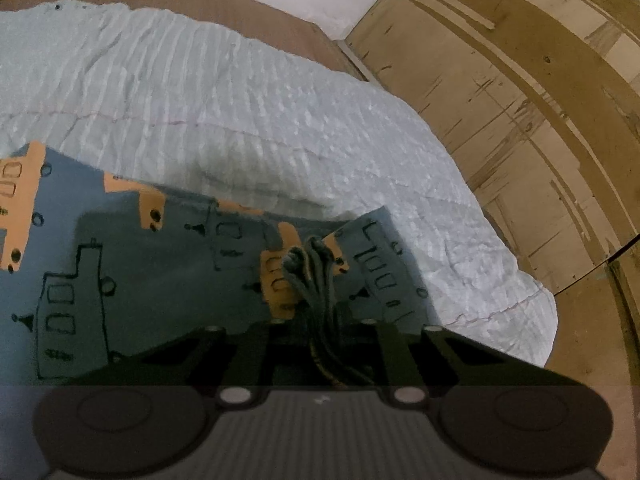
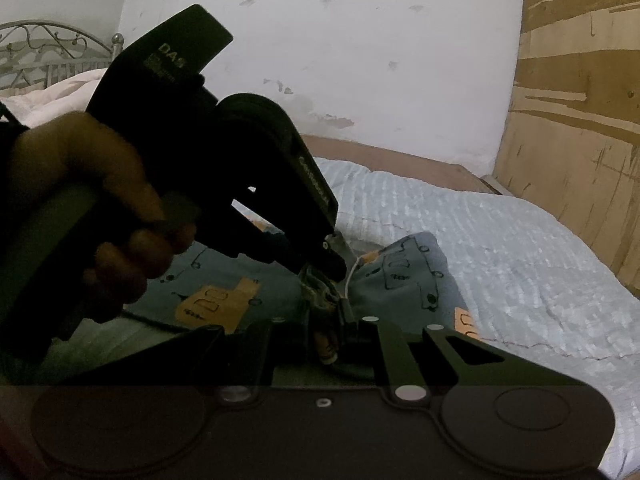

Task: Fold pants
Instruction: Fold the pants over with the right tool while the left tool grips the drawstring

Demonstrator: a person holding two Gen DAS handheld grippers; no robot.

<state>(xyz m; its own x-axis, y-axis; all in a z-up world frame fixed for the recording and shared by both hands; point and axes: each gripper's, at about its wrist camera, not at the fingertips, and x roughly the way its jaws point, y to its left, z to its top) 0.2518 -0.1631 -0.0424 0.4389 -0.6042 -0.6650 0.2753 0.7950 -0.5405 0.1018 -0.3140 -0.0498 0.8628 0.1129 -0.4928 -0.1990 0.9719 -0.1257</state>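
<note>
Both grippers, left [image 1: 316, 320] and right [image 2: 336, 320], are clamped on bunched pants [image 1: 160, 264] over the quilt [image 1: 240, 100].

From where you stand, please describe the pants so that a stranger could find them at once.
Look at the bed covered by a pale blue ribbed blanket, beside the plywood wall. On the blanket lie the pants, bunched where both grippers pinch them. They alone are slate blue, printed with orange patches and black outline drawings.
</note>
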